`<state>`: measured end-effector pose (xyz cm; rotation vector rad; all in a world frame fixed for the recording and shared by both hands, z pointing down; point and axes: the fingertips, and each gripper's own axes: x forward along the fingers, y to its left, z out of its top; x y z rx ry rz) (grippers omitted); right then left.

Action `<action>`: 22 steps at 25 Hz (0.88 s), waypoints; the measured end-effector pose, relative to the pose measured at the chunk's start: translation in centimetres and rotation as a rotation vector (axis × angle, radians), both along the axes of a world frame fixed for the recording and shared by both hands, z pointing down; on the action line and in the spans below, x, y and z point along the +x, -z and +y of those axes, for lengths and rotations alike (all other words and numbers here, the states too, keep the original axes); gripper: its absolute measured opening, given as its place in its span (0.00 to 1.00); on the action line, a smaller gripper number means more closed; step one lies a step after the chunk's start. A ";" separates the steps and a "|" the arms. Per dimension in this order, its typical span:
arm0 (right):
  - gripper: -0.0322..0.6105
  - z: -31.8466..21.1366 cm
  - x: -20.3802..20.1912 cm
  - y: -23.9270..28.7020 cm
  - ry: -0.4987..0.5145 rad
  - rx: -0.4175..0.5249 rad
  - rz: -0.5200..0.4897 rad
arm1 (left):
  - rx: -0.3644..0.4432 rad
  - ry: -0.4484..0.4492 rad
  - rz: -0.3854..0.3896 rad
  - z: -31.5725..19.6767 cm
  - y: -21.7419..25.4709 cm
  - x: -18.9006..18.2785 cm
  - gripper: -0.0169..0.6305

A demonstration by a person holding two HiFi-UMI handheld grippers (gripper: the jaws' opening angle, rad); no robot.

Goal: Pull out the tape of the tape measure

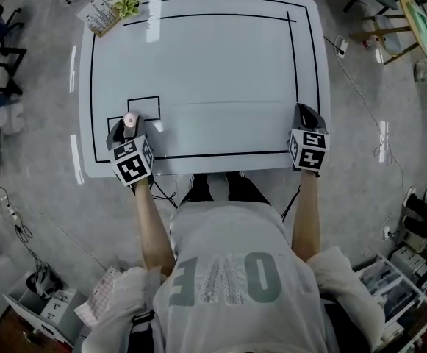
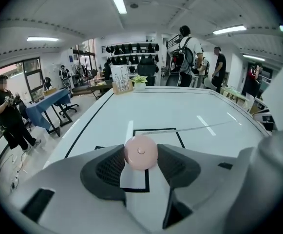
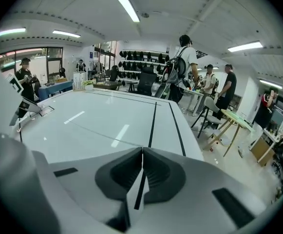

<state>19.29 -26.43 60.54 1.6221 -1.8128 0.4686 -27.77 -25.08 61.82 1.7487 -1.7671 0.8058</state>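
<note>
Pink tape measure (image 2: 141, 151) clamped by its sides in left claw (image 2: 140, 156) at table's (image 1: 220, 57) near-left corner, right claw (image 3: 142, 152) closed, apparently pinching the thin tape (image 3: 104, 134); probably light, slick, floppy: grip case sides, tape tip.

Tape measure (image 1: 130, 120) sits between the jaws of the left gripper (image 1: 128, 125), at the near-left corner of the table (image 1: 220, 57), over a small marked square (image 1: 145, 107). Tape (image 1: 228, 104) runs rightward across the near table into the right gripper (image 1: 303, 112) at the near-right edge. Far-left corner: plant (image 1: 128, 4) beside a card stand (image 1: 101, 13).
</note>
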 end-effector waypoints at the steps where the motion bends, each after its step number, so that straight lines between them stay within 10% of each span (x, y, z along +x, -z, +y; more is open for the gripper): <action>1: 0.10 0.1 -0.2 -0.1 0.007 0.002 -0.002 | -0.006 -0.007 -0.001 0.0 -0.2 0.2 0.38; 22: 0.10 0.9 -1.6 -2.0 0.021 -0.033 -0.028 | -0.030 -0.052 -0.007 -0.2 -0.8 1.2 0.38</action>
